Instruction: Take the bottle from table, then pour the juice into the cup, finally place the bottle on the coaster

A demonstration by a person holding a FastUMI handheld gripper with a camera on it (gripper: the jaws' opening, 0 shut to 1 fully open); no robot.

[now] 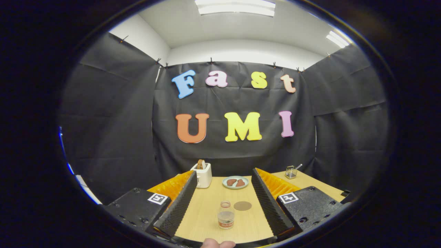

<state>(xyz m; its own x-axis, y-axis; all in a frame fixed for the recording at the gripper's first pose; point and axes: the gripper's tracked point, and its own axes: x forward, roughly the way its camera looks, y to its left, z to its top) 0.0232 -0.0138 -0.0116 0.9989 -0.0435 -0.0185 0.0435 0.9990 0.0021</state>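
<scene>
Ahead, between the gripper's (223,220) wide-spread fingers, a small clear plastic bottle (226,215) stands on the pale wooden table (206,213), just beside a round brown coaster (242,206).

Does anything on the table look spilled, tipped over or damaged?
Nothing stands out. The bottle stands upright between the open tool fingers, the coaster lies flat beside it, and no spill shows on the table.

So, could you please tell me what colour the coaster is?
Brown, a plain round coaster, best seen in the gripper view between the open gripper fingers.
</scene>
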